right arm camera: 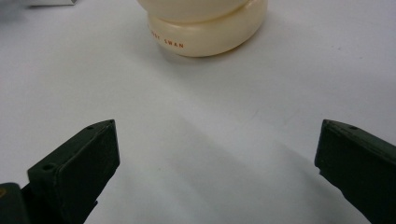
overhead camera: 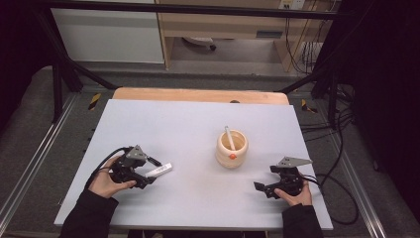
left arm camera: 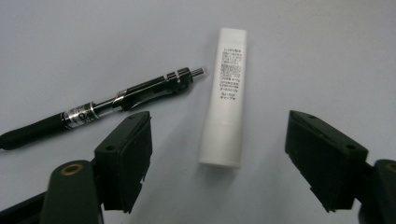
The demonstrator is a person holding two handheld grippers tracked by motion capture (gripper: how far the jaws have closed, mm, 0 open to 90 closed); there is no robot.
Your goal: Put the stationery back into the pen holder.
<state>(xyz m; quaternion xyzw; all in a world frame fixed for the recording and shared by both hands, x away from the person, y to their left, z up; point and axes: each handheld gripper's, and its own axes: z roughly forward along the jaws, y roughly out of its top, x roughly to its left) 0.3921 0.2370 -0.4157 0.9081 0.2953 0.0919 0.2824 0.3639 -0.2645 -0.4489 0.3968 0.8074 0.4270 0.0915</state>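
A white tube (left arm camera: 223, 98) with small printed text lies flat on the pale table (overhead camera: 198, 124). My left gripper (left arm camera: 217, 135) is low over the table and open. The tube's near end lies between the jaws, with a gap on each side. A black pen (left arm camera: 116, 100) lies just outside the left jaw. In the high view the left gripper (overhead camera: 147, 174) is at the front left, with the tube (overhead camera: 159, 170) pointing away from it to the right. My right gripper (overhead camera: 265, 187) rests at the front right, open with nothing in it (right arm camera: 217, 140).
A cream round cup (overhead camera: 232, 148) stands right of the table's middle, with a white stick (overhead camera: 229, 137) leaning inside it. Its base (right arm camera: 205, 28) is a short way ahead of the right gripper. Cables trail off the table's right side.
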